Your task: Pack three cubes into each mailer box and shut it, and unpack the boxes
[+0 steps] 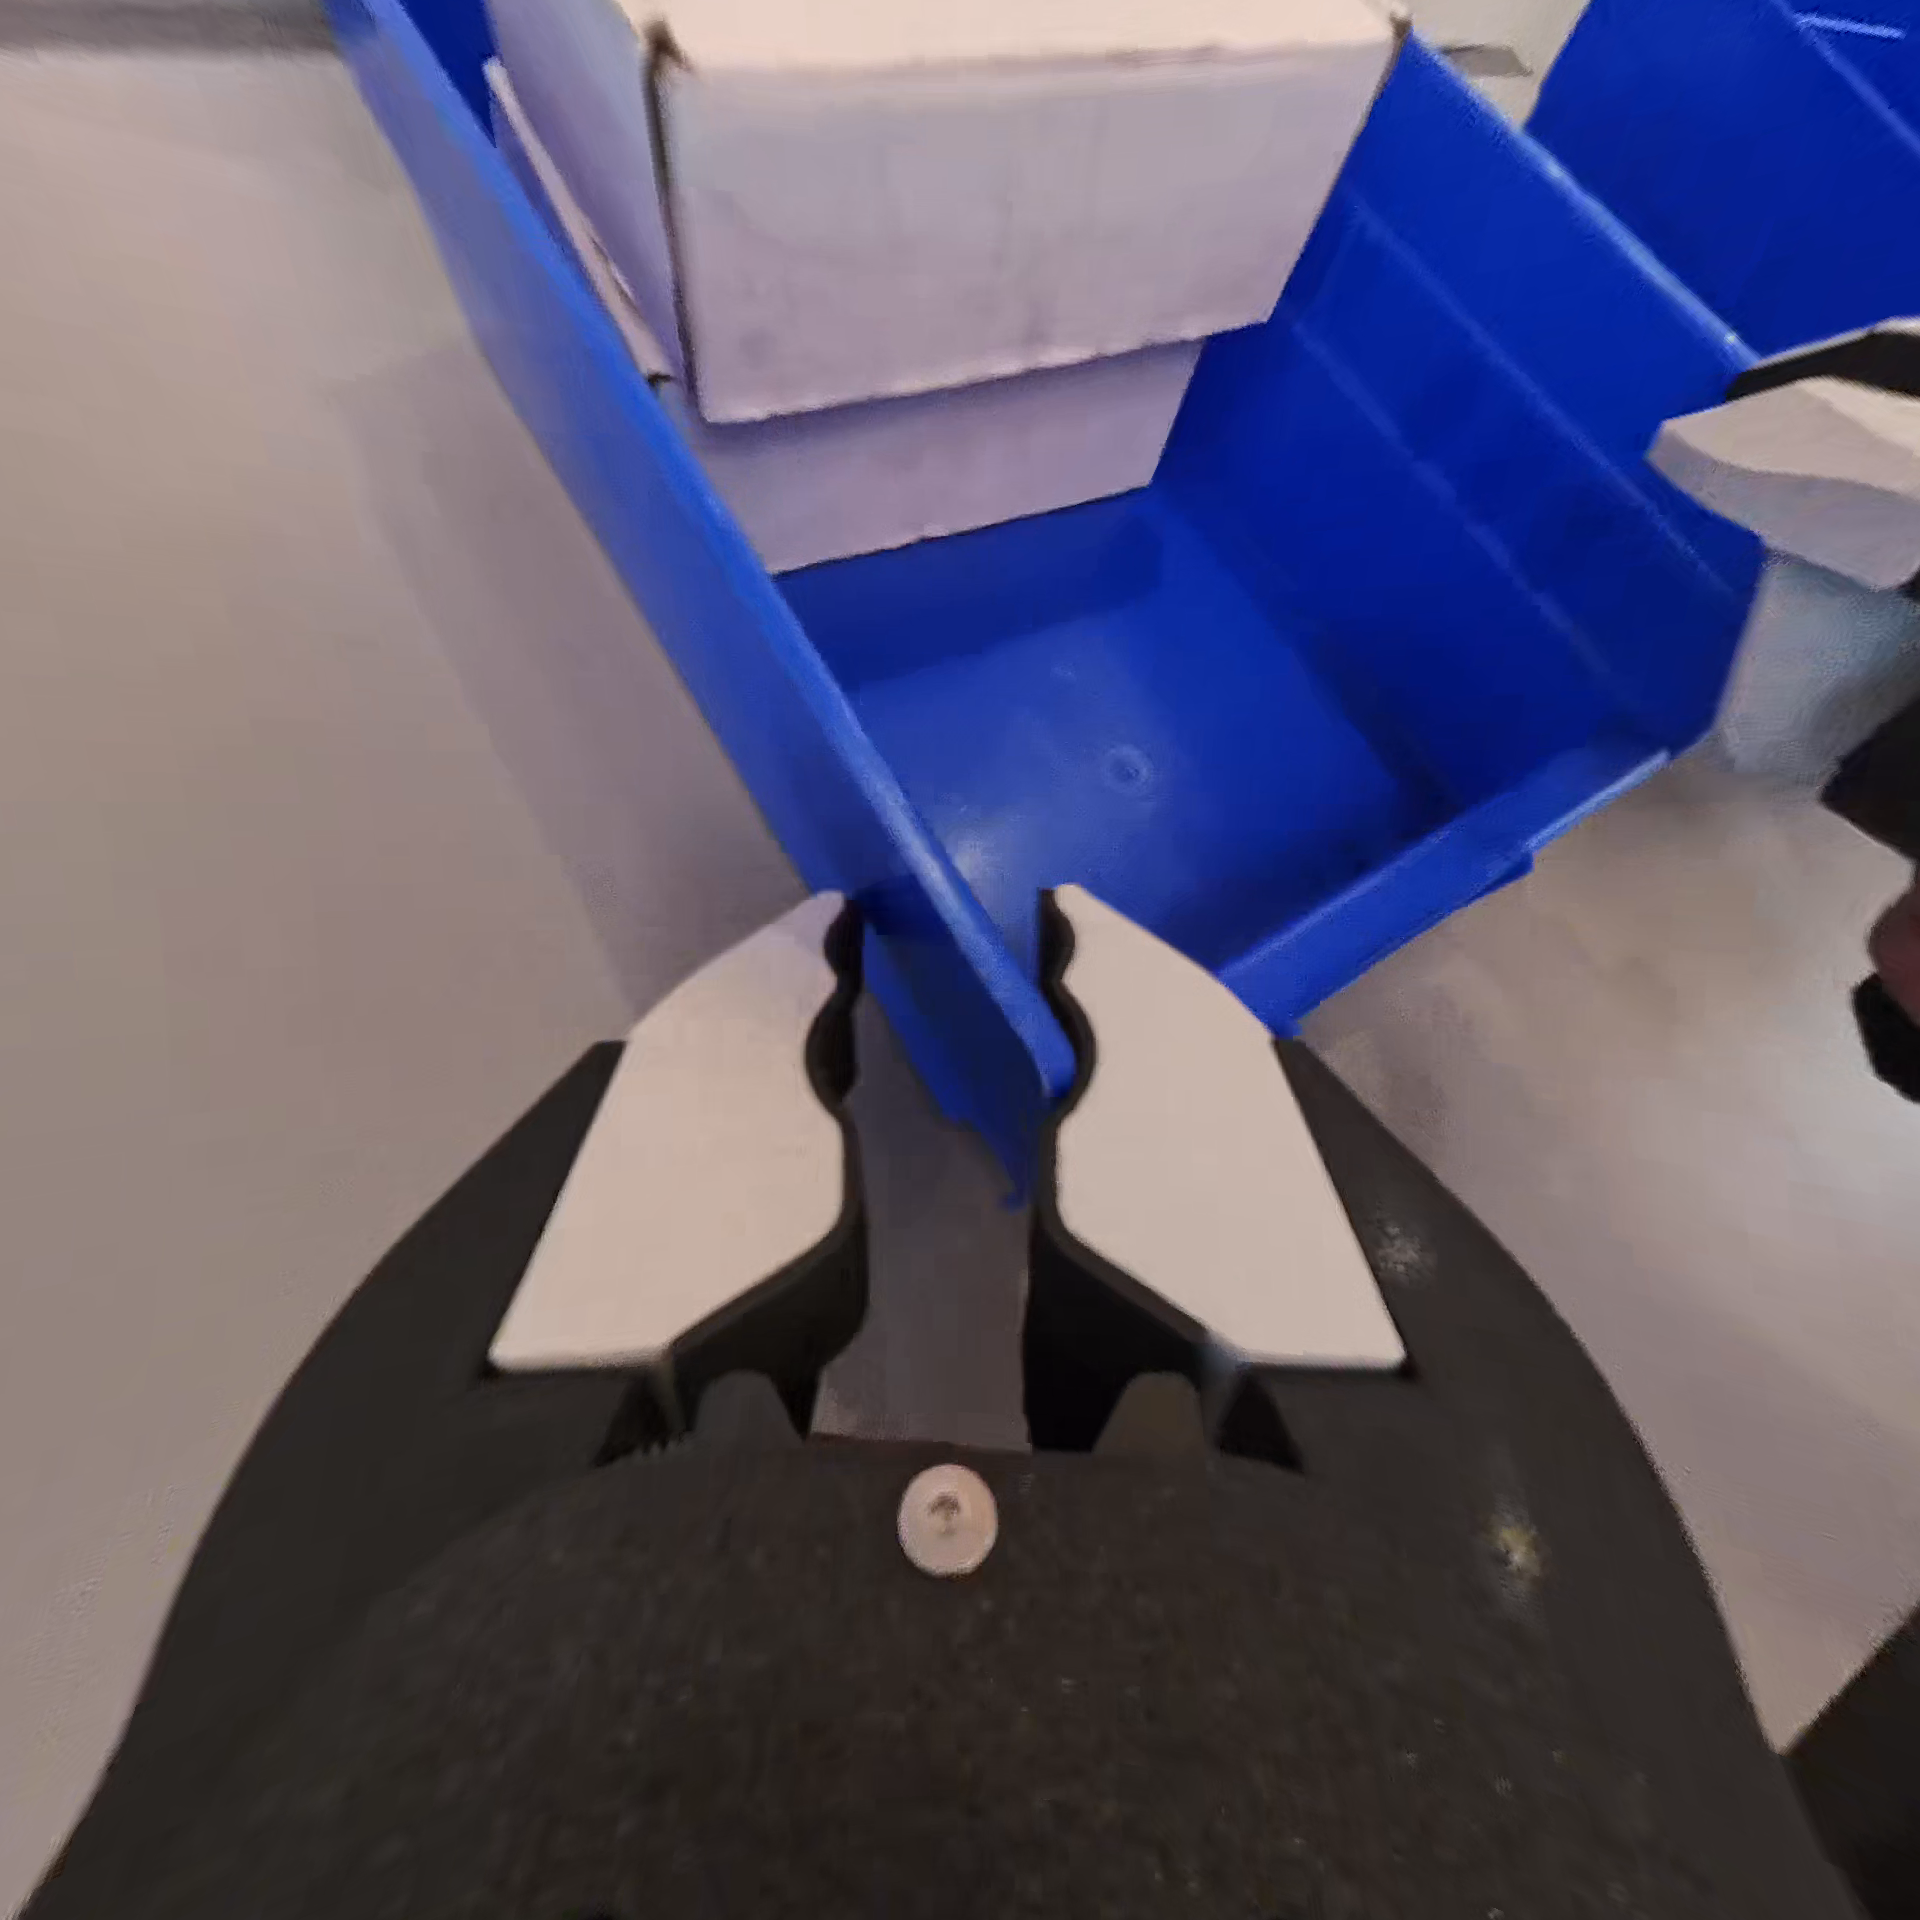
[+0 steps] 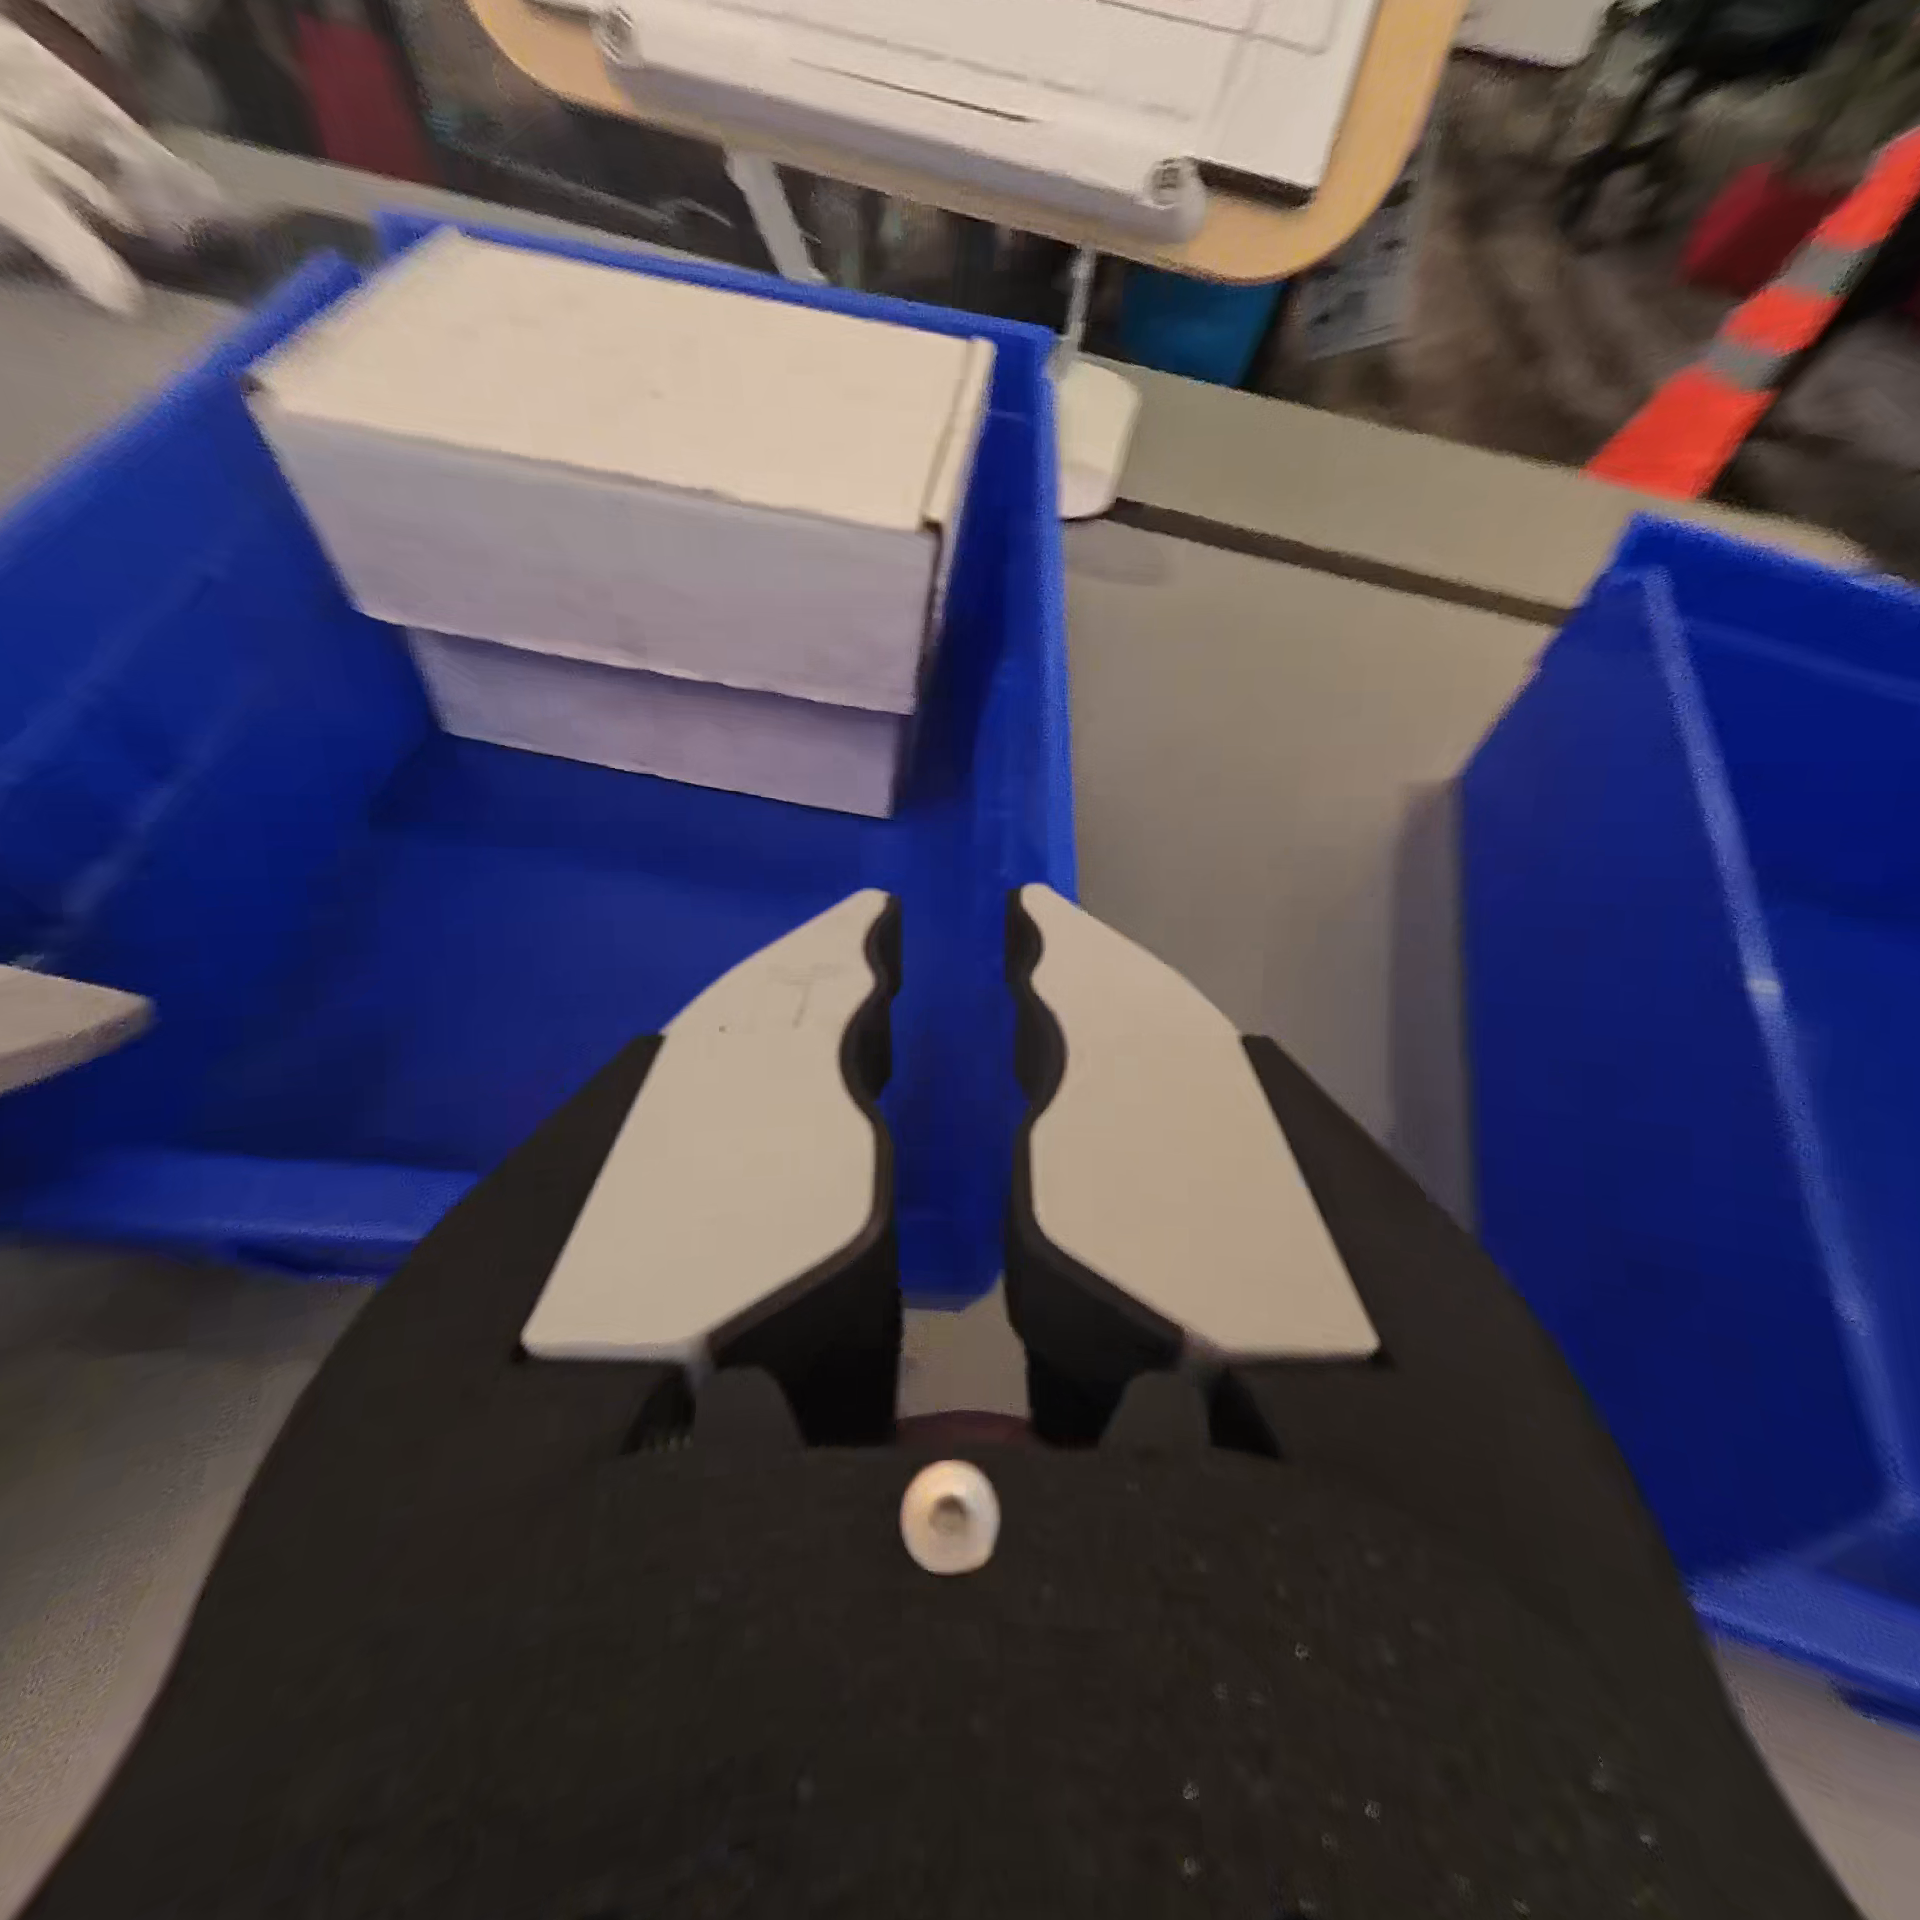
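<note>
two grippers on one blue bin (image 1: 1195, 727), one per side wall.
two stacked white mailer boxes (image 1: 966, 208) sit at its far end; left gripper (image 1: 951, 935) and right gripper (image 2: 951, 935) each pinch a wall; second bin (image 2: 1714, 1039) beside.

- The left wrist view looks steeply down from close over the bin's (image 1: 1299, 727) left front corner.
- The right wrist view faces forward, lower, along the bin's (image 2: 312, 935) right wall.
- Both share the bin and stacked boxes (image 1: 966, 208) (image 2: 644, 488).
</note>
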